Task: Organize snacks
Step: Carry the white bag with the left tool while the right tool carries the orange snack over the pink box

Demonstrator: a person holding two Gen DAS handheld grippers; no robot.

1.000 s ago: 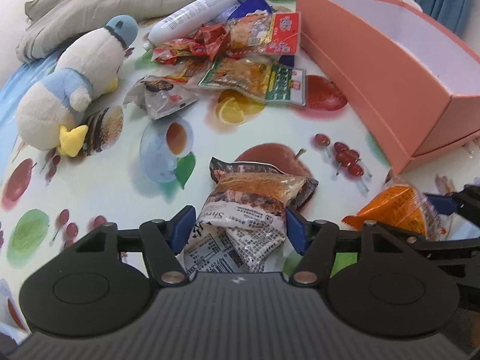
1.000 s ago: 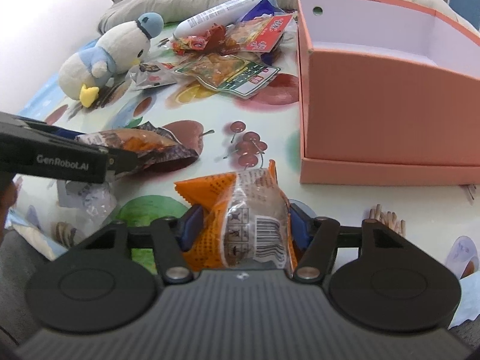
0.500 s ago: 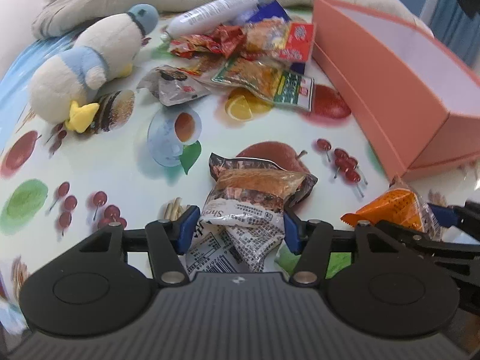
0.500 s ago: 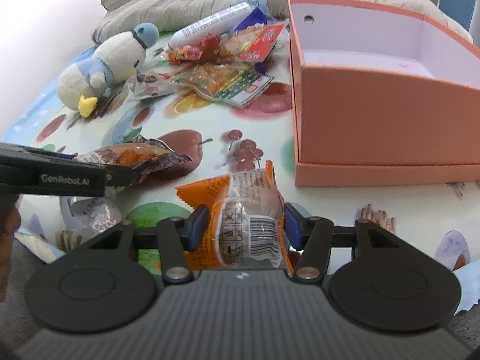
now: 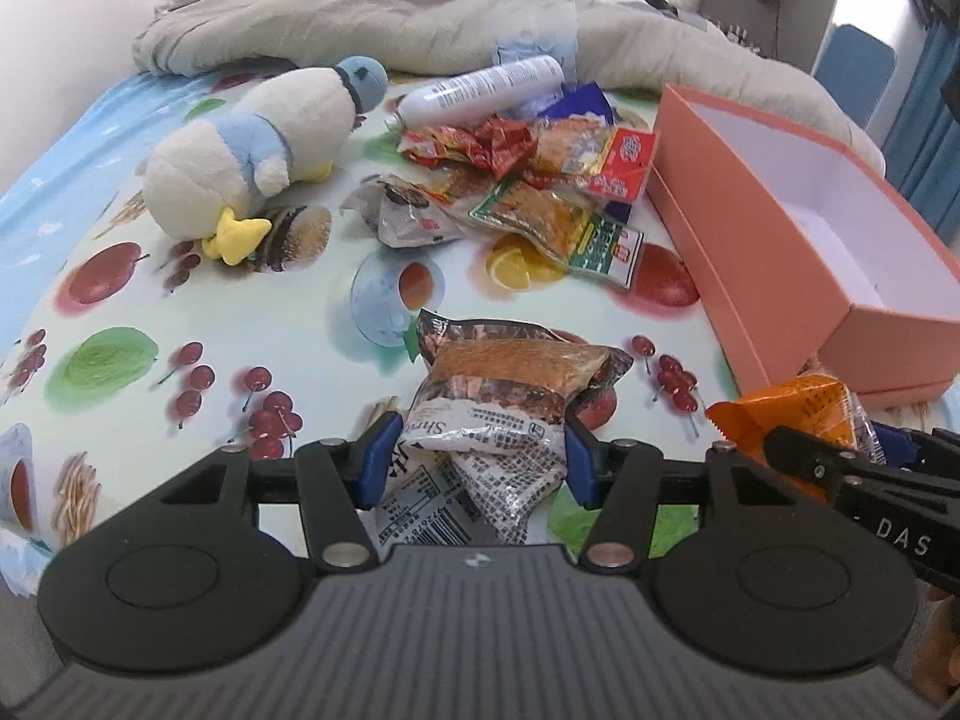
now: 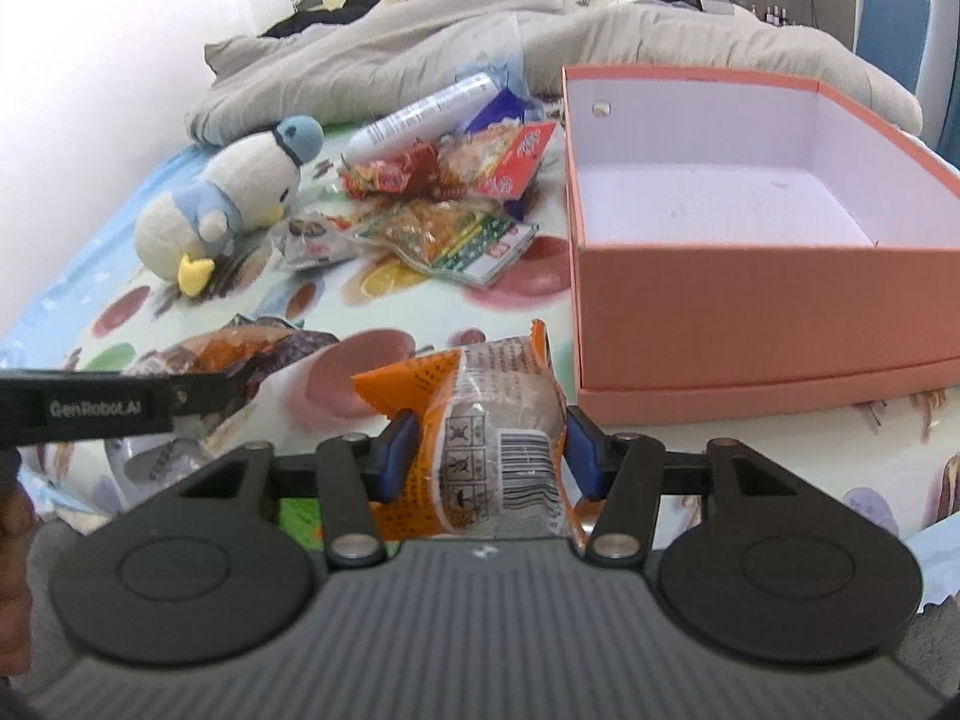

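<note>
Left gripper (image 5: 477, 459): both blue pads pressed against a brown-and-white snack packet (image 5: 510, 387), grasped and held above the fruit-print cloth (image 5: 120, 276). Right gripper (image 6: 489, 456): clenched on an orange snack packet (image 6: 480, 420), barcode side facing the camera, held near the front left corner of the box. Salmon-pink box (image 6: 750, 306): open, white inside, nothing in it, on the right of the cloth. Loose snack packets (image 5: 540, 186): heaped at the far centre, just left of the box, touching one another. White bottle (image 5: 480, 90): lying on its side at the far edge of the heap. Plush penguin (image 5: 258, 144): lying far left, apart from the snacks. Grey bedding (image 5: 372, 6): bunched along the far side.
</note>
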